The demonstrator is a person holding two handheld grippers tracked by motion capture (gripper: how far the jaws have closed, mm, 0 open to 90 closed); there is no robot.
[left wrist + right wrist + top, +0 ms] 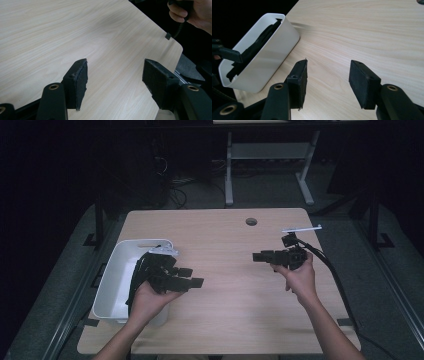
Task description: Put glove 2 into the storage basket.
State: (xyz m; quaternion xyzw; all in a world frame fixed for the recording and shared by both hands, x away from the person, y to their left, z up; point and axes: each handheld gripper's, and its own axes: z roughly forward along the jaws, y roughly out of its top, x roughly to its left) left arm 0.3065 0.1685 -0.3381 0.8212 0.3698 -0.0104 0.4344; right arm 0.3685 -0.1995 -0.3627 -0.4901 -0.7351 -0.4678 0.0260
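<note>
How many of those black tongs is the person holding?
2. The left tongs sit beside the white bin; the right tongs hang over the table on its right. Both stand open and empty.

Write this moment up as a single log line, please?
left gripper: open, empty | right gripper: open, empty | white bin: holds dark items, table's left edge | wooden table: bare between grippers

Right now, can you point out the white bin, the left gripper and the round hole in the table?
white bin (270,53), right gripper view, on its long side wall
left gripper (115,80), left gripper view, midway between its fingertips
round hole (251,222), high view, on its middle
</note>
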